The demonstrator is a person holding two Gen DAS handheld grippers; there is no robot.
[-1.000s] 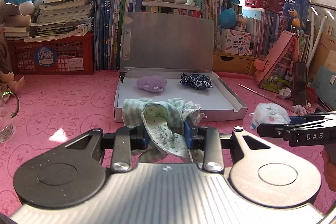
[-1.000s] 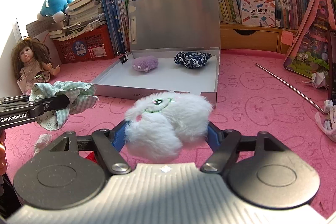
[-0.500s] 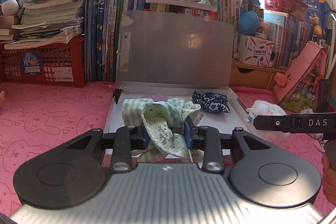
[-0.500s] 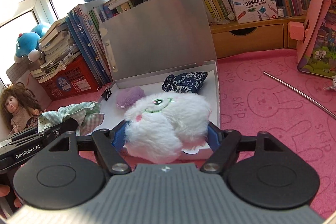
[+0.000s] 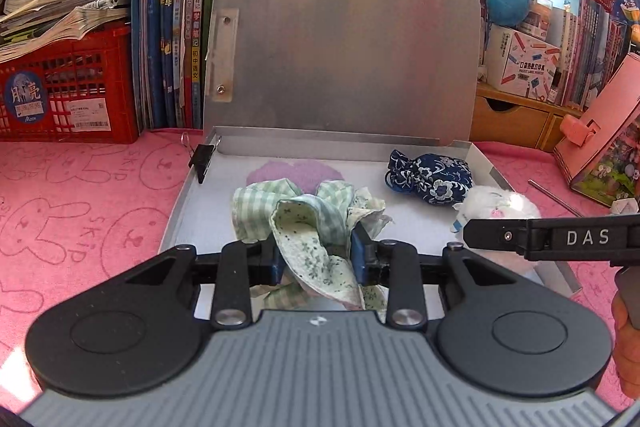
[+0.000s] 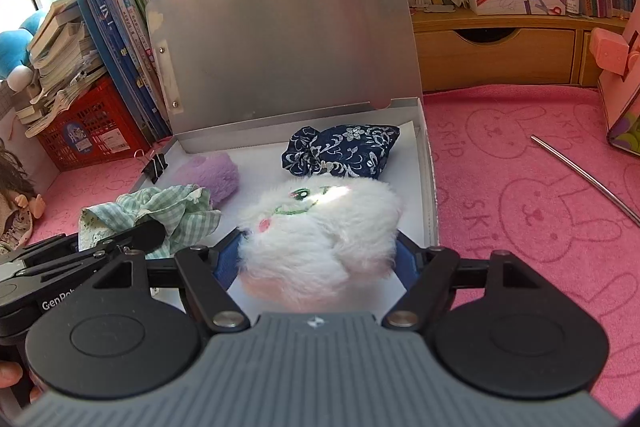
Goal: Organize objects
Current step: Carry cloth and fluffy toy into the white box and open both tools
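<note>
Left gripper pinches the limp green cloth at mid-fold, right gripper squeezes the soft white plush around its middle; both likely light, floppy, unbreakable.

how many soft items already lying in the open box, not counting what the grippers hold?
2. The purple plush lies at the back left of the box, partly hidden behind the held green cloth. The blue floral pouch lies at the back right. Nothing else shows inside.
</note>
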